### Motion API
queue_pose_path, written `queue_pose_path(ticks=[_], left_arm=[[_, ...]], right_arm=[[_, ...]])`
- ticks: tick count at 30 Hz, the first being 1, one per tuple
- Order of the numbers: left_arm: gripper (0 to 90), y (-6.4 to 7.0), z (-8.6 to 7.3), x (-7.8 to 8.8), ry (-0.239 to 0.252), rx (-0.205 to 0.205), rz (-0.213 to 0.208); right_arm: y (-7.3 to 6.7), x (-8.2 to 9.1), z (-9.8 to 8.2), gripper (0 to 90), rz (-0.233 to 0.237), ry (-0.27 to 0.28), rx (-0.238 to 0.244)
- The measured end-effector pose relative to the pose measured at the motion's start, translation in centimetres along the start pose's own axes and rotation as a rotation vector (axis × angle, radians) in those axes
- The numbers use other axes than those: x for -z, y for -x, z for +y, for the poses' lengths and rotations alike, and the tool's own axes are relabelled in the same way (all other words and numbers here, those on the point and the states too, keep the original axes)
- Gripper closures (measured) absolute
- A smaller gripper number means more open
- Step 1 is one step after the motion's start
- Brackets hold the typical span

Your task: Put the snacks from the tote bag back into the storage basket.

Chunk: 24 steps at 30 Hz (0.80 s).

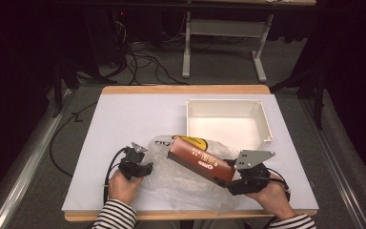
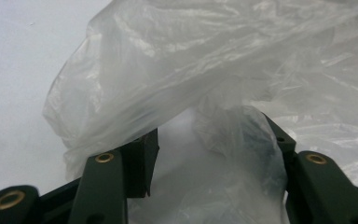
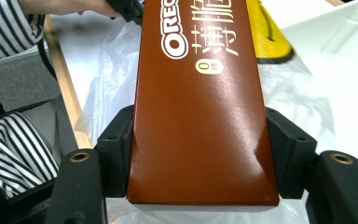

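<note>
A brown Oreo biscuit box (image 1: pixel 198 160) hangs tilted above a crumpled clear plastic bag (image 1: pixel 186 188) at the front middle of the table. My right gripper (image 1: pixel 228 178) is shut on the box's near end. In the right gripper view both jaws of the right gripper (image 3: pixel 203 149) press the sides of the box (image 3: pixel 200 107). My left gripper (image 1: pixel 145 168) sits at the bag's left edge. The left gripper (image 2: pixel 209 154) stands open, with bag film (image 2: pixel 191 56) bunched between its jaws and draped over the right-hand one.
An open white tray-like box (image 1: pixel 262 119) stands at the back right on the white sheet (image 1: pixel 124 119). A yellow patch with black marking (image 1: pixel 193 141) lies at the bag's far edge. The wooden table edge (image 1: pixel 181 215) runs along the front.
</note>
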<state>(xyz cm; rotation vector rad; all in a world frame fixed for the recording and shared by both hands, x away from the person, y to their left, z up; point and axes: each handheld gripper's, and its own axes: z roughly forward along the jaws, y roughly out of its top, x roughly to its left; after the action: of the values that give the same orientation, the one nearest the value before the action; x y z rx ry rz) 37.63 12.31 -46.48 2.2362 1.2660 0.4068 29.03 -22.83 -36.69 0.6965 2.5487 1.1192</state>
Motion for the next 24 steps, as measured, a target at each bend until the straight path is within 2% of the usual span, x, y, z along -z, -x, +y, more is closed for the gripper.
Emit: queue_pose_path(ticks=[7,24], left_arm=[[47.3,-0.5,-0.4,0.2,0.003,-0.009,-0.010],[46.7,-1.0,-0.8,0.4,0.010,-0.017,-0.024]], right_arm=[[0.7,0.7,-0.2,37.6,-0.021,0.017,-0.021],[3.1,2.1,-0.5,37.5,-0.067,0.039,-0.118]])
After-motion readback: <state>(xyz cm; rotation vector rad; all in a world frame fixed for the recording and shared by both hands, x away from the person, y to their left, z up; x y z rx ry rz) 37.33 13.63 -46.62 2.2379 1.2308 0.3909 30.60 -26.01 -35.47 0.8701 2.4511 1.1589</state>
